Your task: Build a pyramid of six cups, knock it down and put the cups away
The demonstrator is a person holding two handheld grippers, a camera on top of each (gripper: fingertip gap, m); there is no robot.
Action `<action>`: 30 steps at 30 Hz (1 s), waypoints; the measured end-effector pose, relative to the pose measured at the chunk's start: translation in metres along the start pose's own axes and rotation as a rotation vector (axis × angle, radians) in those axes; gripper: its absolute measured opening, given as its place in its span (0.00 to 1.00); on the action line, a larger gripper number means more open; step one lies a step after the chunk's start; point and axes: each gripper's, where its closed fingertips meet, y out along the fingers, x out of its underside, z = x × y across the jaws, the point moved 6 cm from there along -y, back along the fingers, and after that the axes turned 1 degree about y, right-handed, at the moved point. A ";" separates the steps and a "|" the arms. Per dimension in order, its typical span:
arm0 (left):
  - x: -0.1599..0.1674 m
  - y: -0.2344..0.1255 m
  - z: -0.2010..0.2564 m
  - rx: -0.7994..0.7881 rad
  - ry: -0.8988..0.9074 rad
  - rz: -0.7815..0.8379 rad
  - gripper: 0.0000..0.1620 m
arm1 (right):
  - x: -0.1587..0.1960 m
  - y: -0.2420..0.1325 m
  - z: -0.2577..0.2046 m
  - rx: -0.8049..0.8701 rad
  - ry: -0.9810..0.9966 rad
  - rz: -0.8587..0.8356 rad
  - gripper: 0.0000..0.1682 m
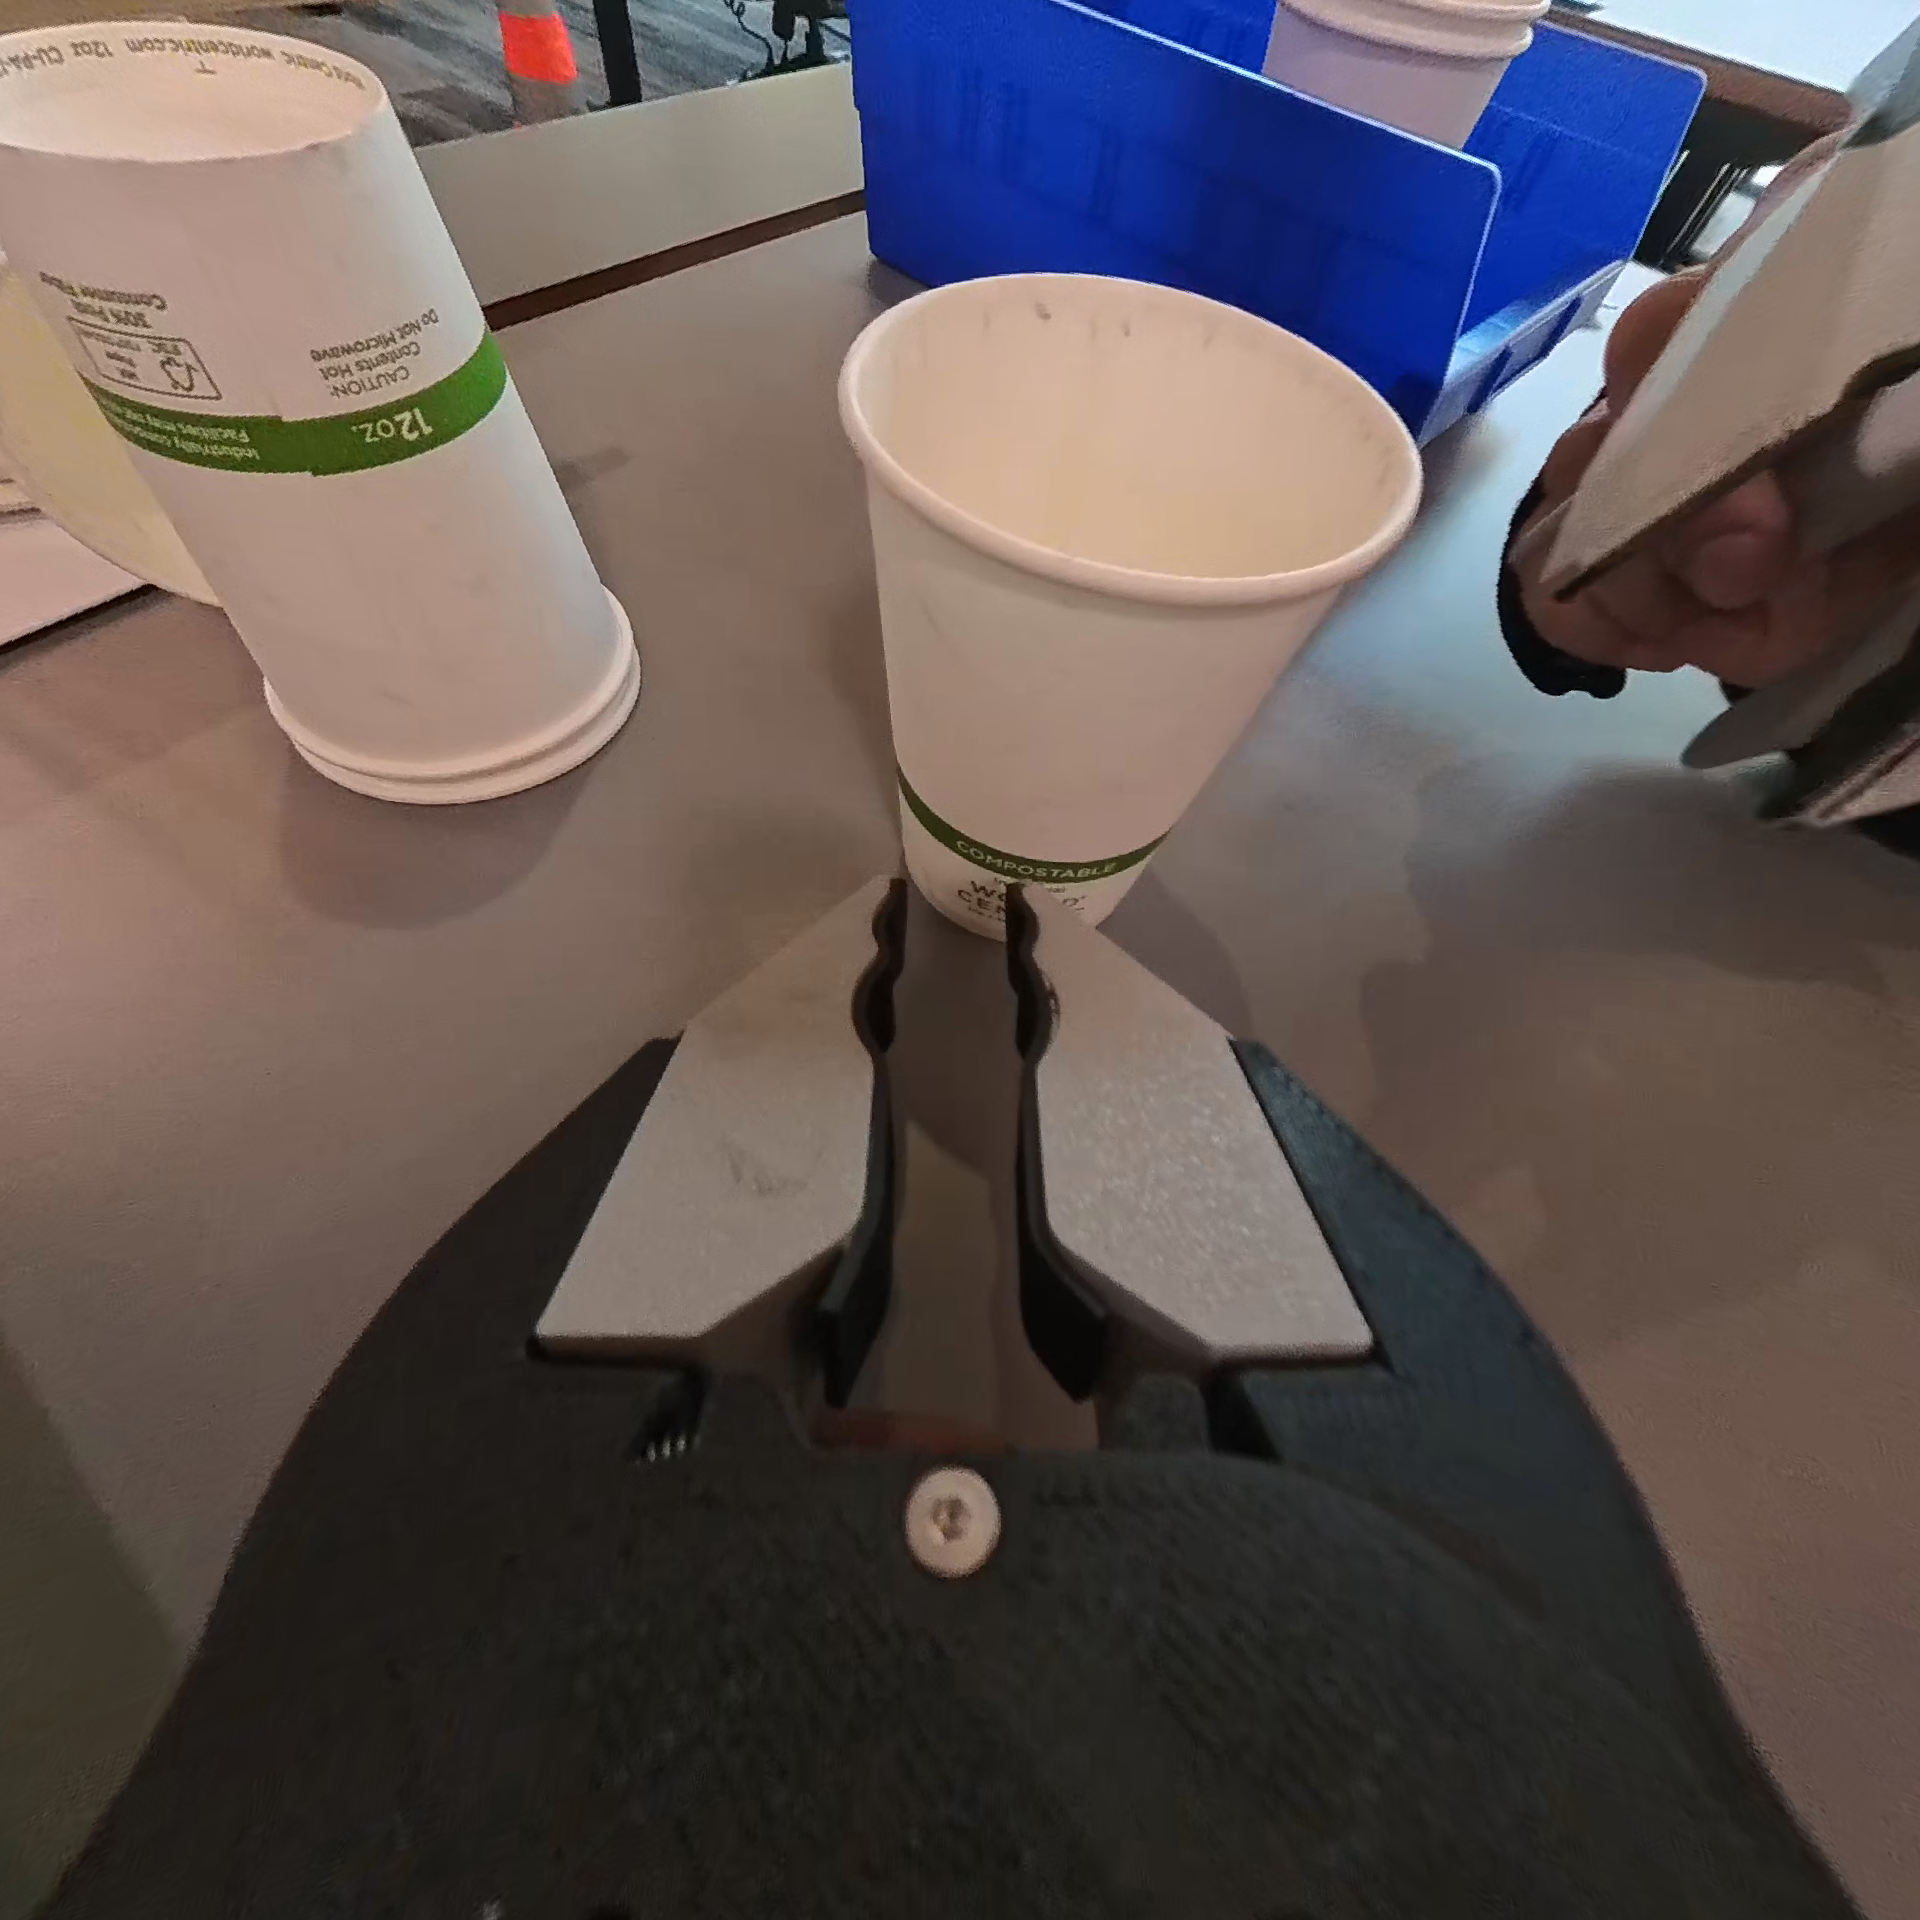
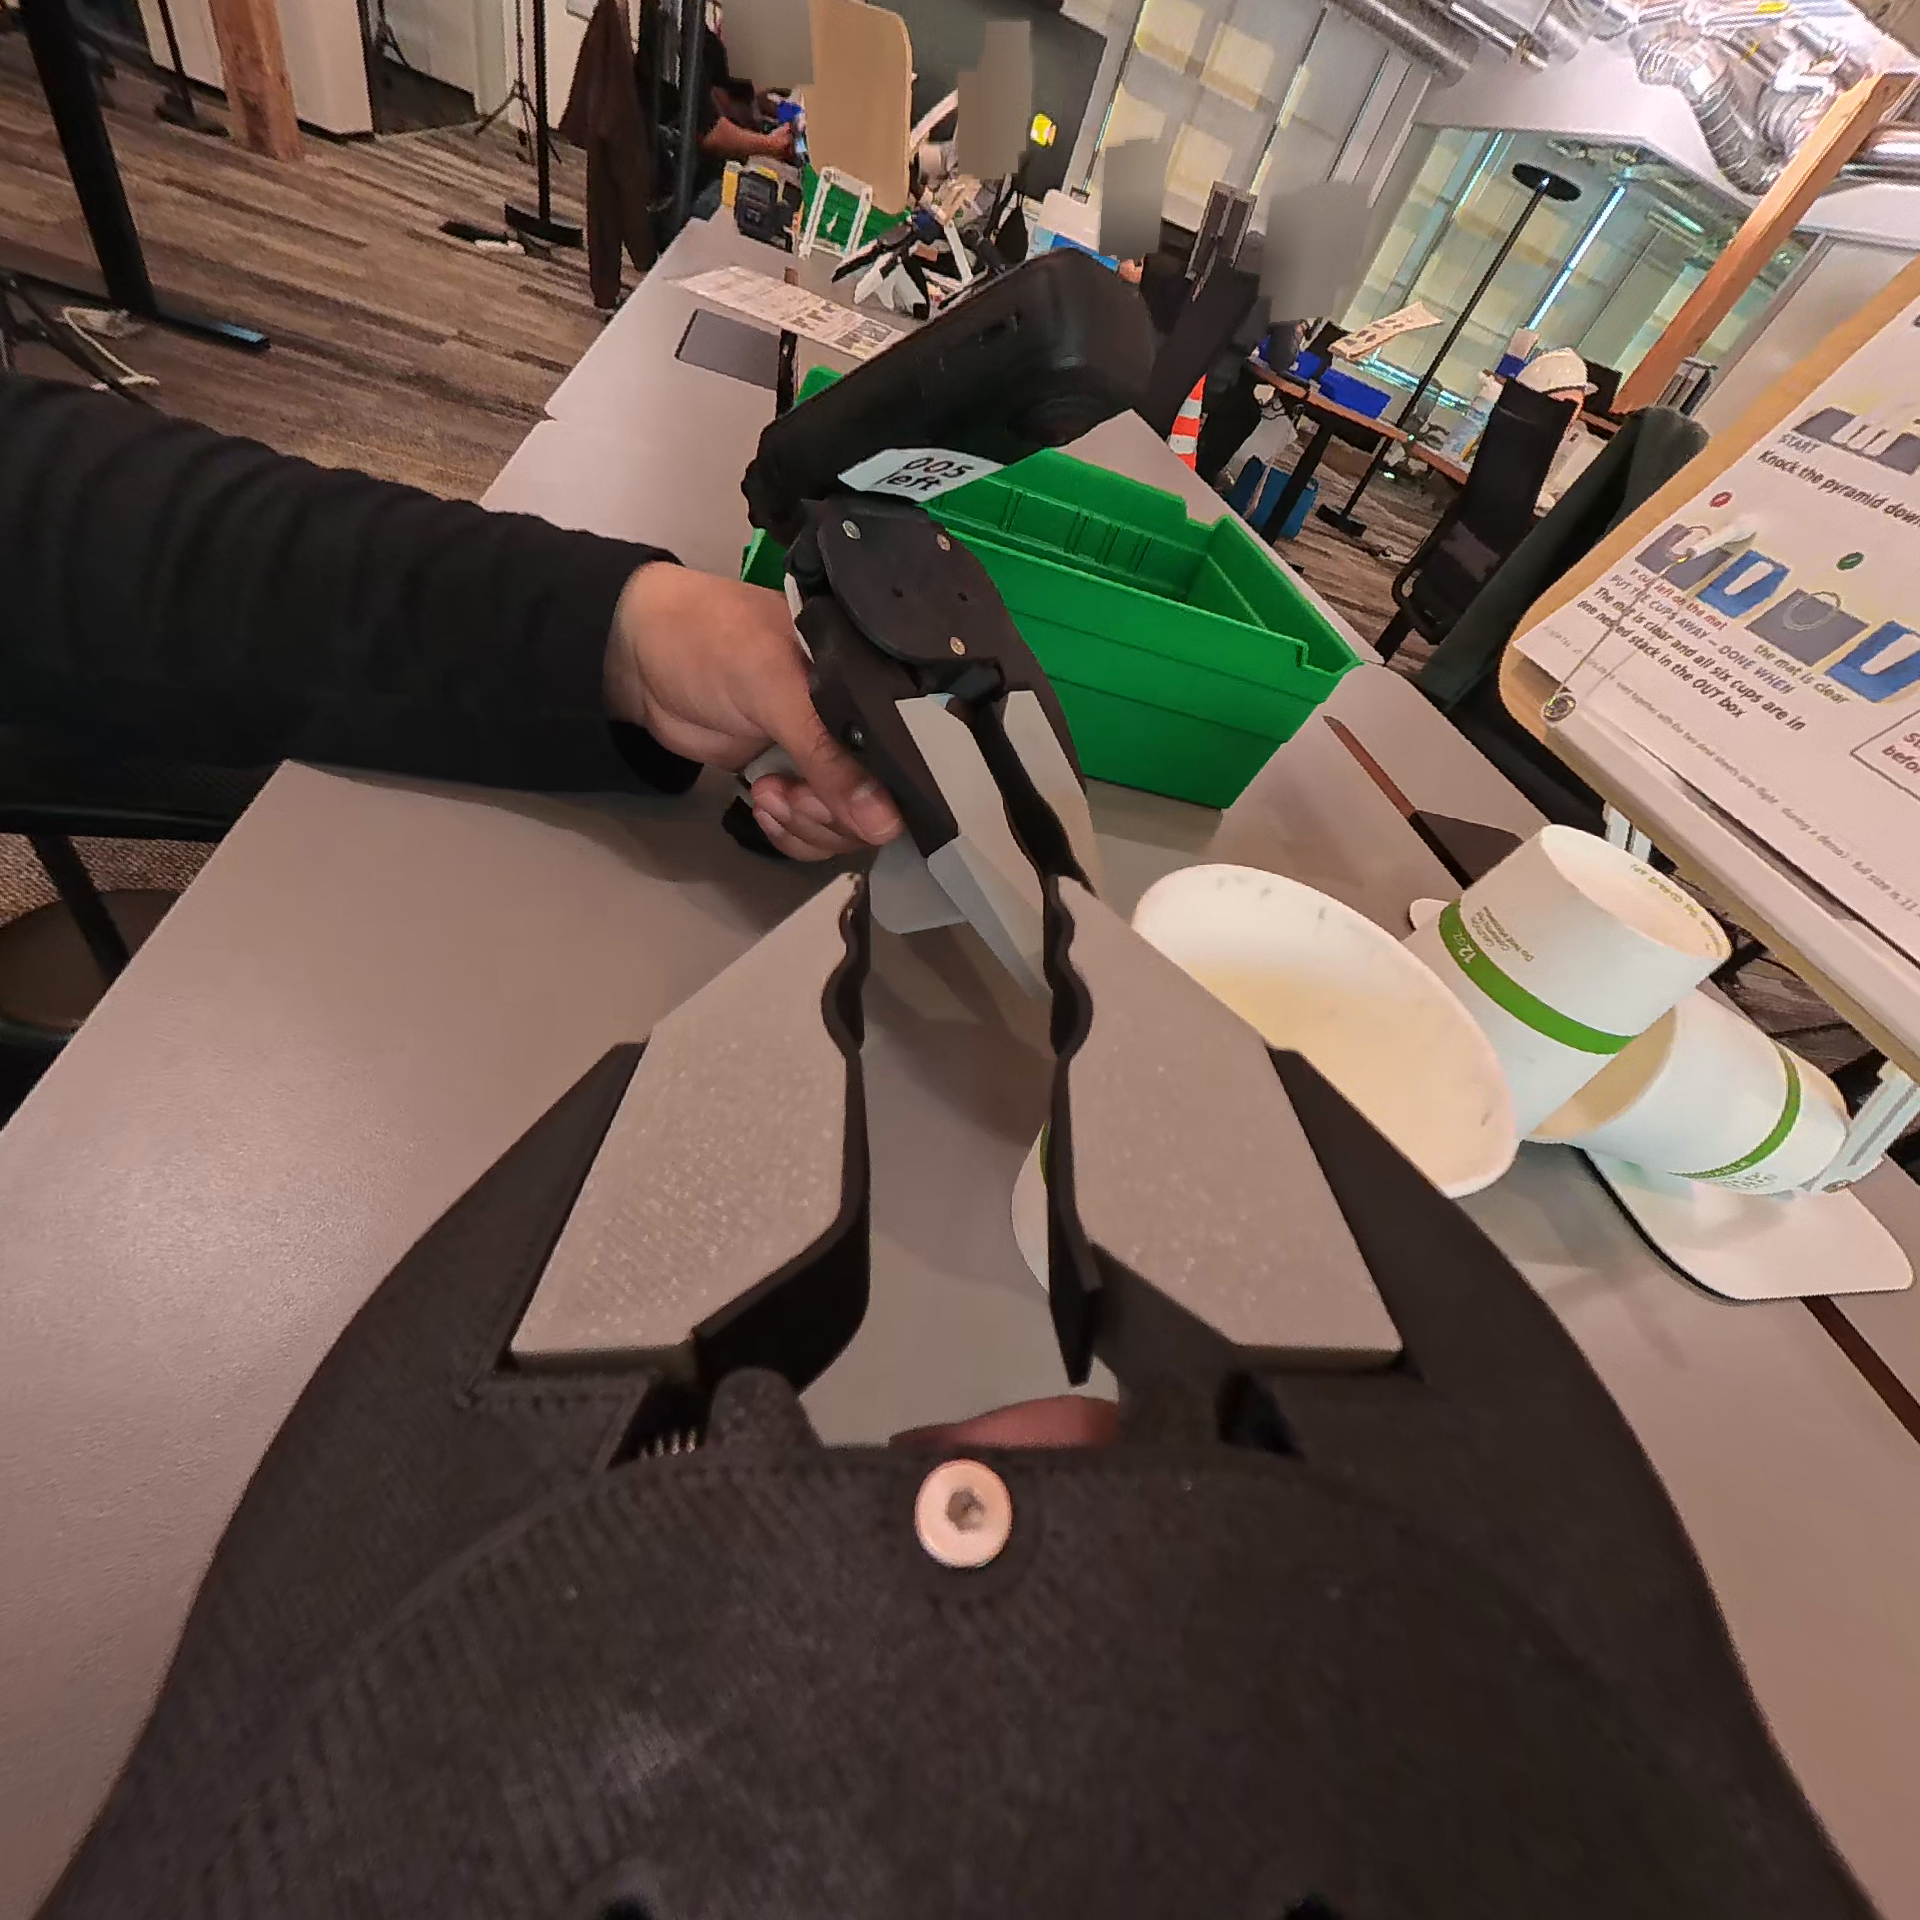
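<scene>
A white paper cup with a green band (image 1: 1091, 623) stands upright on the grey table, its base just beyond my left gripper's tips. My left gripper (image 1: 958, 899) is narrowly open and empty. A tilted, upside-down nested stack of cups (image 1: 343, 447) stands at the left. In the right wrist view, my right gripper (image 2: 956, 894) is open and empty, with the upright cup (image 2: 1320, 1018) partly behind its right finger. Beyond it are the inverted cups (image 2: 1558, 966) and a cup lying on its side (image 2: 1714, 1112). The left gripper (image 2: 966, 914) points down beside the upright cup.
A blue bin (image 1: 1195, 166) at the back right holds a white cup (image 1: 1392, 62). A green bin (image 2: 1122, 623) stands behind the left gripper. A slanted board with an instruction sheet (image 2: 1766, 623) stands at the right, over a white mat (image 2: 1766, 1247). A hand holds the right gripper's finger (image 1: 1714, 395). Some 10 cm of space lies between my two pairs of fingers.
</scene>
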 end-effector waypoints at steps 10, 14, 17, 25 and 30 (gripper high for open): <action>0.000 0.001 0.000 -0.001 0.000 -0.005 0.10 | 0.003 -0.004 0.019 0.192 -0.045 -0.042 0.15; 0.000 0.001 0.000 -0.001 0.000 -0.005 0.10 | 0.014 0.000 0.026 0.273 -0.072 -0.131 0.14; 0.000 0.001 0.000 -0.001 0.000 -0.006 0.11 | 0.022 0.002 0.031 0.333 -0.103 -0.193 0.17; 0.001 0.001 0.000 0.000 -0.003 -0.008 0.11 | 0.021 -0.001 0.027 0.345 -0.232 -0.258 0.11; 0.001 0.001 0.000 0.000 -0.003 -0.008 0.11 | 0.029 -0.005 0.021 0.276 -0.281 -0.352 0.05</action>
